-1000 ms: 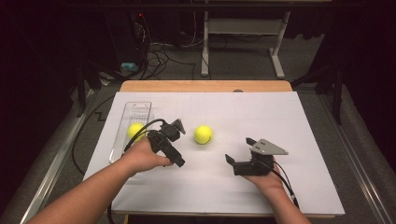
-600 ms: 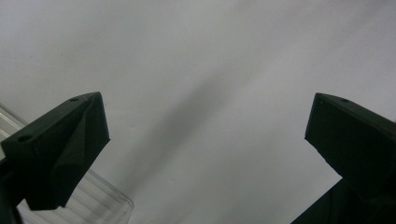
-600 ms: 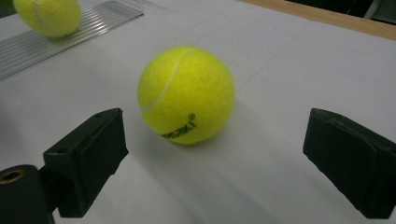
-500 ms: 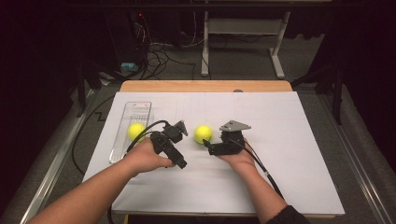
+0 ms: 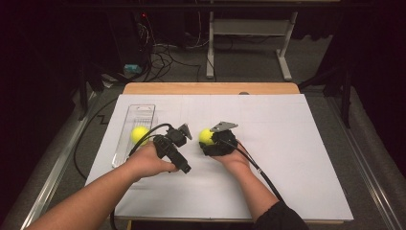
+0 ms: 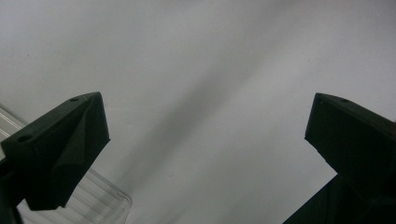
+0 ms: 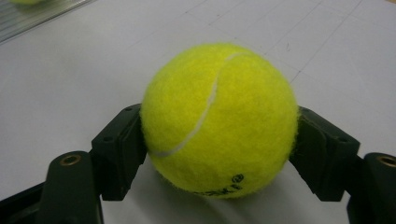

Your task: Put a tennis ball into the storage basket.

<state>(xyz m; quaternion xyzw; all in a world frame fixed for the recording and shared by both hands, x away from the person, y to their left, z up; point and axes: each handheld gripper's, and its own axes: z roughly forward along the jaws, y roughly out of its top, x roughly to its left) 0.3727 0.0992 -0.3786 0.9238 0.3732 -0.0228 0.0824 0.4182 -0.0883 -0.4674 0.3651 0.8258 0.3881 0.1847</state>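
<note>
Felt ball (image 7: 218,121), light and springy by the look of it, should grip well but give a little; it rests on the bench (image 5: 297,143), taken across its middle. The right gripper (image 7: 219,154) has just been closing, its fingers (image 7: 119,149) now pressing both sides. The left gripper (image 6: 205,154) gapes wide, empty. Two balls: the second (image 5: 140,133) lies in one clear tray (image 5: 139,112).

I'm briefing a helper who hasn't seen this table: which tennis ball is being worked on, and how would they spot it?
On the white sheet covering the table, look near the middle. The tennis ball there is clamped between the right gripper jaws. The other ball lies in the clear tray at left, untouched.
</note>
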